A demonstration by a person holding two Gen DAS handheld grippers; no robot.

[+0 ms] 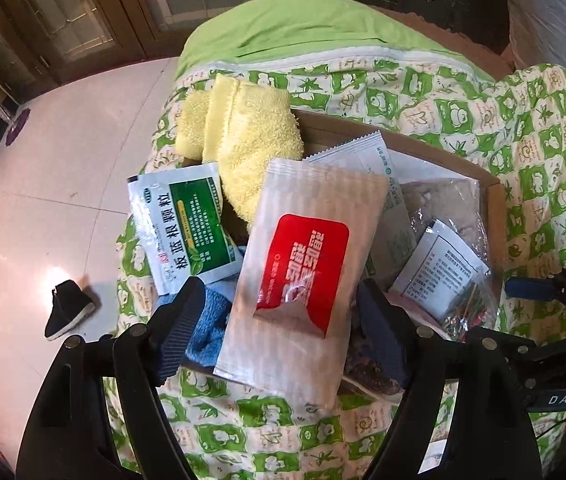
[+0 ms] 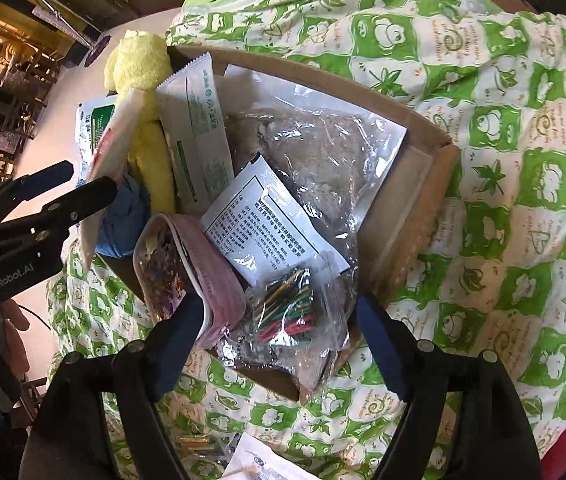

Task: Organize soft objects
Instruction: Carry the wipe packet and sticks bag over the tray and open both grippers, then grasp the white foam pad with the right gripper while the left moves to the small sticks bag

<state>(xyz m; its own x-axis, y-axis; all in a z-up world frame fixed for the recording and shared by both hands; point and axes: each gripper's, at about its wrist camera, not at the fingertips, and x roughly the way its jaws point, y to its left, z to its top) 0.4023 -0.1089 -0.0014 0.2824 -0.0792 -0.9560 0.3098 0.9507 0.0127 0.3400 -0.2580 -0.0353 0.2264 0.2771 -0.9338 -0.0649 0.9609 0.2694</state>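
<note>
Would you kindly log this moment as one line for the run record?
left gripper: open over red-label packet | right gripper: open over bag of coloured sticks | cardboard box: full

Red-labelled packet [image 1: 303, 276] between open left gripper [image 1: 283, 320] jaws, cardboard box [image 1: 495, 216]

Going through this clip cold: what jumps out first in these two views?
A cardboard box crammed with packets sits on a green frog-print quilt. The packet with a red label lies between the open left gripper fingers, a yellow towel behind it. The open right gripper straddles a clear bag of coloured sticks.
</note>
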